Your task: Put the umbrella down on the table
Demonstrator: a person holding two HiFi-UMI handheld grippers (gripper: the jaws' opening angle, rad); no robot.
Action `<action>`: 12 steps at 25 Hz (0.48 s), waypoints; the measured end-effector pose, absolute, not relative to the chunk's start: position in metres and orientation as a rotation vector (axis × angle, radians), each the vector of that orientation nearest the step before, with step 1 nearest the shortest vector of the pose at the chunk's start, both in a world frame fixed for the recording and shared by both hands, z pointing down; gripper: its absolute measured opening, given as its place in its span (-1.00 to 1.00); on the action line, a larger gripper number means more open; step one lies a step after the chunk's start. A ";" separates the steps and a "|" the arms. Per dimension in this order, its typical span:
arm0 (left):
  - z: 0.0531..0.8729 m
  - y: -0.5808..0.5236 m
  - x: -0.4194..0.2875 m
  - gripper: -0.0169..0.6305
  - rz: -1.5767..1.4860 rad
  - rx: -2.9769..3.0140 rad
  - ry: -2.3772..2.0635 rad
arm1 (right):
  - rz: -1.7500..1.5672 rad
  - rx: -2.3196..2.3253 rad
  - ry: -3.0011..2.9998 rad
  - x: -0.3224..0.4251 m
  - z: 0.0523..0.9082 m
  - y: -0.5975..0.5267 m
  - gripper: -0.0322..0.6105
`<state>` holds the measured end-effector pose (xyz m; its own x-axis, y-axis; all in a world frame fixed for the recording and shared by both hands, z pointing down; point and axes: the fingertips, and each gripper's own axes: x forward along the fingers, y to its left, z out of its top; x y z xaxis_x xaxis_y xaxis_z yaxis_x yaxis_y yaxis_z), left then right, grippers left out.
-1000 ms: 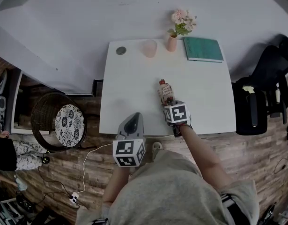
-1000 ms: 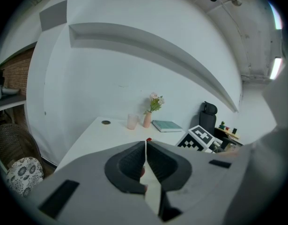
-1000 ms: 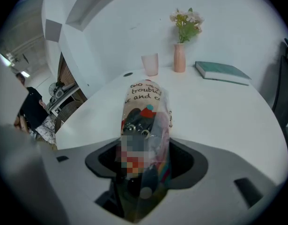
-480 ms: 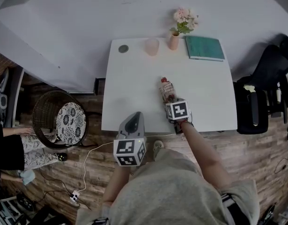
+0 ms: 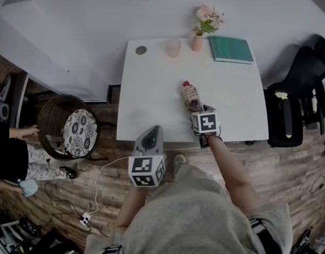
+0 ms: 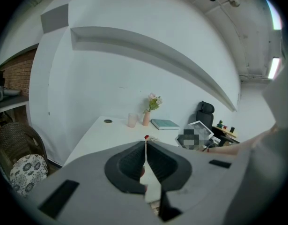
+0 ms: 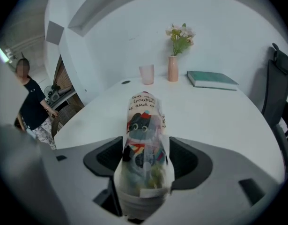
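Fingers [image 7: 187, 159] of the right gripper [image 7: 144, 150] flank the near end of the umbrella [image 7: 143, 118]: the jaws are opening, with a dark ribbed pad just beside the sleeve on either side. Fingers [image 6: 129, 165] of the left gripper [image 6: 146, 144], which is held over the floor short of the table's front edge, meet at the tips with nothing between them. The umbrella is folded into a short, rounded cylinder in a glossy sleeve printed with a cartoon figure and lettering. It has a red tip [image 5: 186, 83] at its far end and lies flat on the table [image 5: 151, 105], lengthwise away from the person, right of the middle and near the front edge. The tabletop is smooth, matt white, with rounded corners. Along its far edge, left to right, are a small dark disc [image 5: 141, 50], a pale pink cup [image 5: 173, 47], a slim vase [image 5: 197, 42] of pink flowers [image 5: 210, 17] and a teal book [image 5: 231, 50]. The floor [image 5: 289, 168] is of wood planks. A wicker basket [image 5: 54, 120] holding a patterned cushion [image 5: 80, 134] stands to the left and a black office chair [image 5: 297, 99] to the right. A plain white wall [image 5: 99, 25] lies beyond.
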<state>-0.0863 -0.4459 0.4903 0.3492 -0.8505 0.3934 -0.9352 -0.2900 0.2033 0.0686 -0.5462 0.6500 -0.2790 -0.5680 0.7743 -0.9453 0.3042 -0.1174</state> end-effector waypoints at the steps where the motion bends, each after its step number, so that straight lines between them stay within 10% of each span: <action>1: 0.490 -0.443 -0.087 -0.92 0.293 2.225 -1.565 | 0.776 1.354 -1.957 0.070 0.647 -0.544 0.05; 12: 0.487 -0.407 -0.094 -0.92 0.297 2.235 -1.542 | 0.748 1.465 -2.033 0.071 0.605 -0.512 -0.01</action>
<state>-0.0938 -0.4066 0.4871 0.3664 -0.8423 0.3955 -0.9289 -0.3060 0.2088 0.0712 -0.5123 0.6047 -0.2794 -0.6685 0.6892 -0.9558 0.2621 -0.1333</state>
